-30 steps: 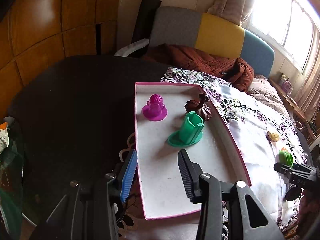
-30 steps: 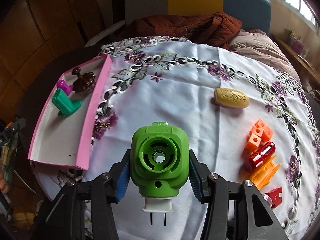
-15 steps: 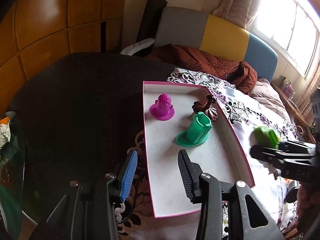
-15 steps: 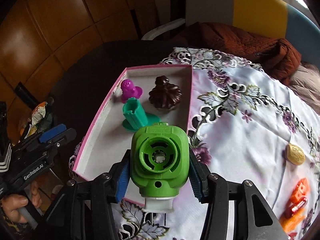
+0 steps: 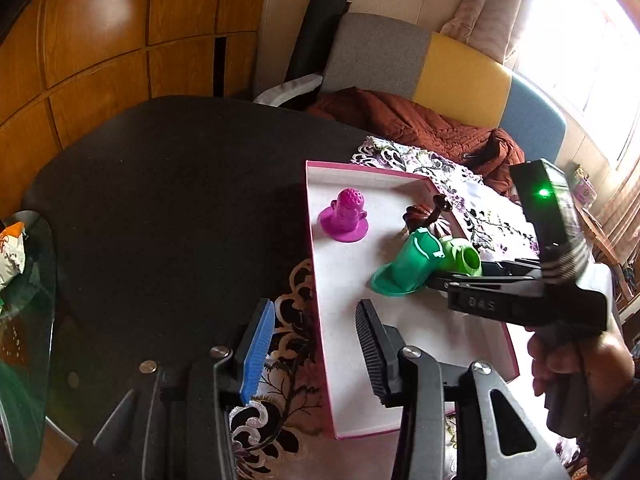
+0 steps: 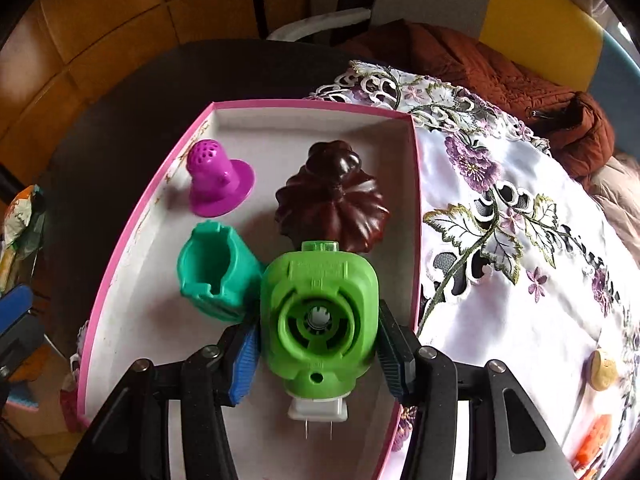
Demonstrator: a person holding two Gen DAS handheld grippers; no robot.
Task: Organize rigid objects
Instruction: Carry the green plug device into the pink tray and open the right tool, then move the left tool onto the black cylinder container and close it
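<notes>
My right gripper (image 6: 318, 354) is shut on a bright green plug-in device (image 6: 320, 316) with a white two-pin plug, held over the pink-rimmed white tray (image 6: 132, 236), beside a teal cup-shaped piece (image 6: 214, 270). A magenta perforated piece (image 6: 218, 184) and a dark brown ribbed piece (image 6: 332, 204) also sit in the tray. In the left wrist view the tray (image 5: 344, 380), teal piece (image 5: 408, 268), magenta piece (image 5: 346, 216) and green device (image 5: 460, 258) show. My left gripper (image 5: 314, 344) is open and empty over the tray's near left rim.
A white embroidered cloth (image 6: 500, 248) covers the dark round table (image 5: 160, 200). A tan oval object (image 6: 604, 368) and orange pieces (image 6: 596, 440) lie at the right. A brown jacket (image 6: 500, 72) lies on the sofa behind. A glass side table (image 5: 24, 300) stands at left.
My right gripper has carried the green device from above the cloth leftward and down over the tray, close to the teal piece. My left gripper stayed open near the tray's front left rim.
</notes>
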